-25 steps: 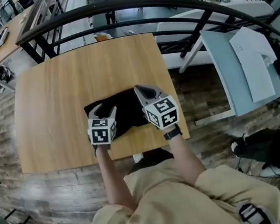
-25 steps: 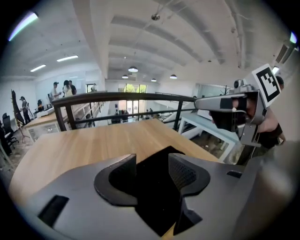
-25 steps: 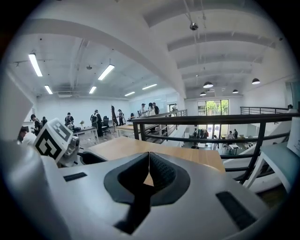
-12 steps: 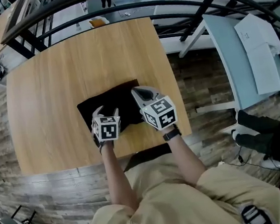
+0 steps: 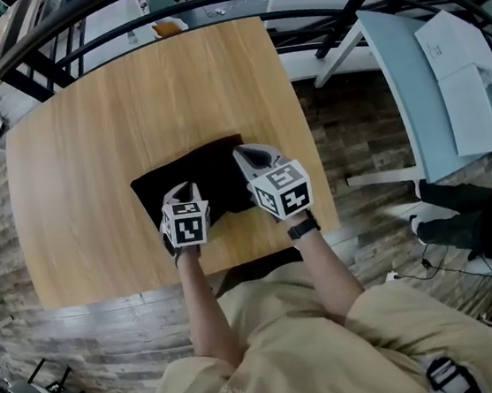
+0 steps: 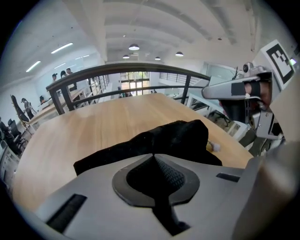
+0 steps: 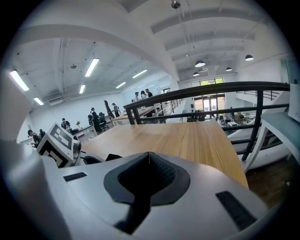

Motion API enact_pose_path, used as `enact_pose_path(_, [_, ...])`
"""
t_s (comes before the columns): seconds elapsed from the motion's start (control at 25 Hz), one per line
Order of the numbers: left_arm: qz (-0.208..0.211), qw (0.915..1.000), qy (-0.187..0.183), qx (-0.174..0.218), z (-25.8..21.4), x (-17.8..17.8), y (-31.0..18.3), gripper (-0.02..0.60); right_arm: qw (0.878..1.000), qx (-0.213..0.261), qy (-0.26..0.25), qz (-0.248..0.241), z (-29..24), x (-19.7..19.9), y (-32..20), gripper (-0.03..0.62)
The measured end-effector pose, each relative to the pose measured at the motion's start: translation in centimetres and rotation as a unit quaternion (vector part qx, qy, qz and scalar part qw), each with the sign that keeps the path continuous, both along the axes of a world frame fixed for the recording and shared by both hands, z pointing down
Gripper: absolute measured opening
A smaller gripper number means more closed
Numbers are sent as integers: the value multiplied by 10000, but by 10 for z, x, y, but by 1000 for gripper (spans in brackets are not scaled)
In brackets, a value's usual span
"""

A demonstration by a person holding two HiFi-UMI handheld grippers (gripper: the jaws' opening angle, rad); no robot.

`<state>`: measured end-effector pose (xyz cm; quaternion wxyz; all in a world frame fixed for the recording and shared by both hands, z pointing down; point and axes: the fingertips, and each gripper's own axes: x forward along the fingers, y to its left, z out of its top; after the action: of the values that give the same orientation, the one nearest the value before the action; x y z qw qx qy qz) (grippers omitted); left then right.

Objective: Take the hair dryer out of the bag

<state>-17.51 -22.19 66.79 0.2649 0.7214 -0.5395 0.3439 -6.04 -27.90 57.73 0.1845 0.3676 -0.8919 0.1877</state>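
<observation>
A black bag lies flat on the wooden table, near its front edge. The hair dryer does not show; the bag bulges at one end. My left gripper is down at the bag's near edge, its jaws shut with the tips pinched together on the black fabric. My right gripper hovers over the bag's right edge, shut, with nothing between its tips. From the left gripper view it hangs at the upper right.
A black railing curves behind the table. To the right stands a pale blue table with white sheets. A person's legs rest on the plank floor at the right. A small pale object lies beside the bag.
Both grippers have sunk toward the bag. The left gripper's jaws, spread wide in the earlier frames, have shut at the bag's near edge. The right stayed shut.
</observation>
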Motion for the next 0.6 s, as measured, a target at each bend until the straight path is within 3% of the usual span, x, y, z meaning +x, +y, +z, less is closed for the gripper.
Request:
enact_pose_path(0.32, [-229, 9981, 571, 67, -22, -20, 4, 15, 9997, -17, 243, -57, 15, 35, -3, 12])
enact_pose_path(0.48, [-447, 9945, 922, 210, -32, -31, 4, 15, 9966, 208, 544, -590, 22, 44, 3, 12])
enact_pose_path(0.6, [-538, 9918, 1134, 254, -37, -36, 2, 15, 9871, 413, 1014, -1167, 36, 40, 11, 14])
